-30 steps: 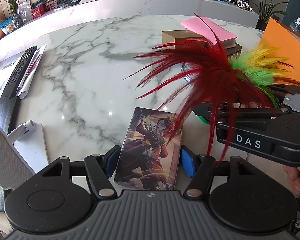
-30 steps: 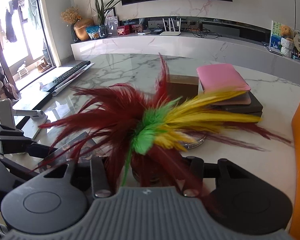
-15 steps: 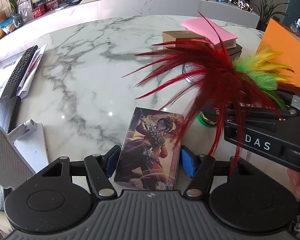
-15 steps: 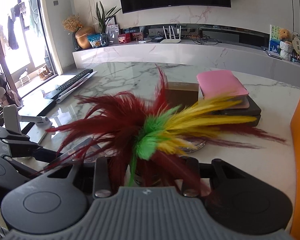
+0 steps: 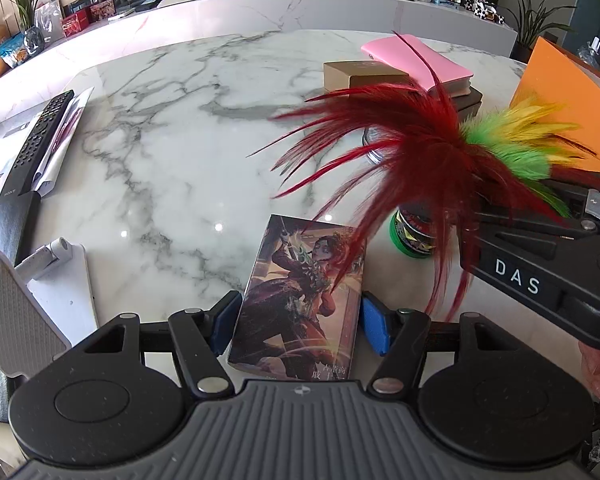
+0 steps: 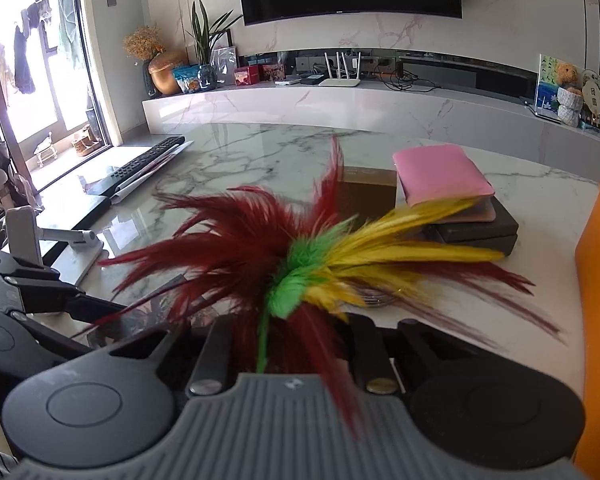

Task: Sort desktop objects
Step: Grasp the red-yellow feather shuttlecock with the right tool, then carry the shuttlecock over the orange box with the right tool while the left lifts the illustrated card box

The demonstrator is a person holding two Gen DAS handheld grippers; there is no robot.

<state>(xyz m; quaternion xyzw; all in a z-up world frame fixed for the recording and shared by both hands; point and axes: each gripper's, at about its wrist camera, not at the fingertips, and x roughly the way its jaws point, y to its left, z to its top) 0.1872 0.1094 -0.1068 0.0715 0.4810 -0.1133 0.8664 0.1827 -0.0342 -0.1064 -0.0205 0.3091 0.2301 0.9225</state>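
Right gripper: jaws closing around the lower part of the feather shuttlecock, red, green and yellow plumes on a green round base; pads hidden by plumes, so contact itself cannot be confirmed. The shuttlecock's base appears at or just above the white grey-veined marble tabletop, beside the illustrated rectangular card box.

Left gripper: jaws spread, blue pads either side of the card box, apparently just clear of its edges; box lies flat.

Advice for this step: finish the closure on the firm stem or base, not on loose feathers; lift only once the bite is firm; keep plumes clear of the left gripper; mind the stack with the pink soft-cover notebook behind.
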